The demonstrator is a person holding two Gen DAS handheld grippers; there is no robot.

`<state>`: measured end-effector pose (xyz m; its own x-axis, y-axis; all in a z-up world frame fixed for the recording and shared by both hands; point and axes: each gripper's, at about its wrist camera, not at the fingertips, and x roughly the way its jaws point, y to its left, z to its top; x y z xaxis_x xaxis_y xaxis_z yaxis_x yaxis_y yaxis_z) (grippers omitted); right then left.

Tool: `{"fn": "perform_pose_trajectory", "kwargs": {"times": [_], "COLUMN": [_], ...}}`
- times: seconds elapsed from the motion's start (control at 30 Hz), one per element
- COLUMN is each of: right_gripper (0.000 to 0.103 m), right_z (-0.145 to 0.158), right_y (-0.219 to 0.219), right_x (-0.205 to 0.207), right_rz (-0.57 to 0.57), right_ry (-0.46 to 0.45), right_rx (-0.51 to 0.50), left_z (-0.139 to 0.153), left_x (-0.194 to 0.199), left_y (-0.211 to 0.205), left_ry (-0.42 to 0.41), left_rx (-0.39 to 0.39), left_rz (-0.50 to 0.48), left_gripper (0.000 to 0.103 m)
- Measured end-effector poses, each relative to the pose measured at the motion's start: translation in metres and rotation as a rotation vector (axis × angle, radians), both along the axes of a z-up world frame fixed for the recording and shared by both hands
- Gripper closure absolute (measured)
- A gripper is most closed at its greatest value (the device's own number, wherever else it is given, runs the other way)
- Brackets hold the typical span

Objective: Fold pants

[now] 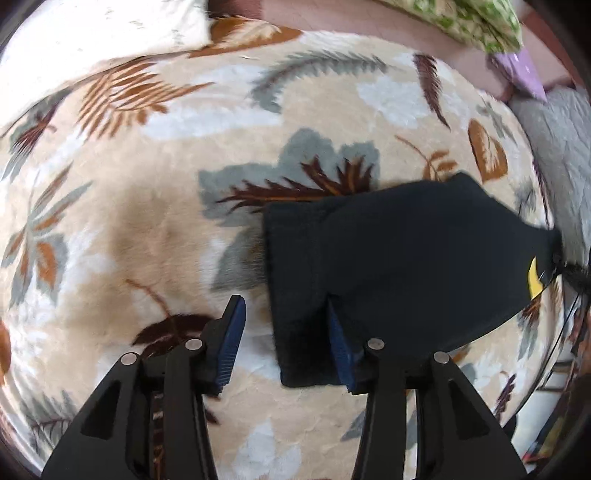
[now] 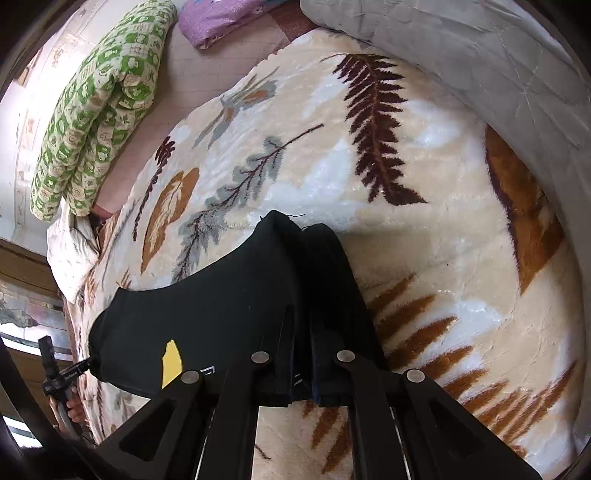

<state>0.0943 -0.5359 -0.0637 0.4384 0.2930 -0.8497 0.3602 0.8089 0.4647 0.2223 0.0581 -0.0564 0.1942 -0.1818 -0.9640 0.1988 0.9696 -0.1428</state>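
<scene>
Black pants point(image 1: 399, 258) lie folded on a leaf-patterned blanket point(image 1: 147, 229), with a yellow tag point(image 1: 533, 277) near their right end. My left gripper point(image 1: 285, 306) is open over the pants' near left corner. A strip of the cloth lies between its blue pads point(image 1: 232, 343), which do not press on it. In the right wrist view my right gripper point(image 2: 301, 332) is shut on a bunched edge of the pants point(image 2: 221, 314), and its fingertips are buried in the dark cloth. The left gripper point(image 2: 62, 373) shows at the far left, held by a hand.
A green patterned quilt point(image 2: 99, 107) and a purple cloth point(image 2: 218, 18) lie at the far side of the bed. A grey quilt point(image 2: 498, 59) runs along the right. A white pillow point(image 1: 92, 40) sits at the upper left of the left wrist view.
</scene>
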Motion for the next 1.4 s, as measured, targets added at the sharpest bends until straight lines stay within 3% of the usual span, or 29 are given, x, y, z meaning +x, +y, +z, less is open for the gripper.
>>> {"fn": "perform_pose_trajectory", "kwargs": {"times": [0.07, 0.13, 0.2, 0.27, 0.37, 0.4, 0.47, 0.57, 0.73, 0.83, 1.07, 1.13, 1.17, 1.2, 1.4], "right_gripper": [0.091, 0.082, 0.055, 0.047, 0.044, 0.04, 0.039, 0.039, 0.039, 0.039, 0.025, 0.03, 0.054, 0.087, 0.087], "right_z": [0.003, 0.012, 0.02, 0.031, 0.038, 0.037, 0.034, 0.019, -0.001, -0.012, -0.025, -0.022, -0.021, -0.021, -0.006], "right_y": [-0.007, -0.016, -0.023, -0.03, -0.035, -0.037, -0.037, -0.035, -0.041, -0.046, -0.042, -0.035, -0.033, -0.033, -0.03], "right_x": [-0.006, -0.015, -0.021, -0.023, -0.017, -0.015, -0.008, 0.004, 0.017, 0.024, 0.047, 0.052, 0.054, 0.056, 0.053], "right_rz": [-0.013, -0.036, -0.043, -0.035, 0.005, 0.02, 0.049, 0.108, 0.162, 0.209, 0.306, 0.354, 0.366, 0.368, 0.377], "right_ry": [0.001, -0.037, -0.073, -0.102, -0.114, -0.104, -0.089, -0.059, -0.054, -0.046, -0.11, -0.123, -0.115, -0.105, -0.123], "right_rx": [0.026, 0.066, 0.105, 0.113, 0.122, 0.129, 0.118, 0.151, 0.199, 0.245, 0.358, 0.318, 0.306, 0.308, 0.285], "left_z": [0.014, 0.03, 0.049, 0.063, 0.077, 0.08, 0.081, 0.068, 0.031, 0.015, 0.002, -0.002, -0.006, -0.009, -0.015], "left_x": [-0.006, -0.015, -0.031, -0.048, -0.074, -0.084, -0.103, -0.113, -0.111, -0.114, -0.118, -0.118, -0.119, -0.12, -0.13], "left_y": [0.009, 0.008, -0.007, -0.032, -0.078, -0.097, -0.147, -0.226, -0.317, -0.341, -0.351, -0.349, -0.349, -0.349, -0.357], "left_ry": [-0.009, -0.044, -0.104, -0.128, -0.113, -0.115, -0.09, 0.031, 0.205, 0.253, 0.267, 0.277, 0.286, 0.29, 0.268], "left_rx": [-0.035, -0.013, 0.044, 0.073, 0.028, -0.006, -0.116, -0.247, -0.344, -0.358, -0.377, -0.38, -0.389, -0.396, -0.48], "left_rz": [0.033, 0.058, 0.053, 0.042, 0.061, 0.058, -0.014, -0.104, -0.048, 0.012, 0.196, 0.25, 0.284, 0.312, 0.483], "left_gripper": [0.056, 0.056, 0.056, 0.056, 0.056, 0.056, 0.056, 0.056, 0.056, 0.056, 0.056, 0.056, 0.056, 0.056, 0.056]}}
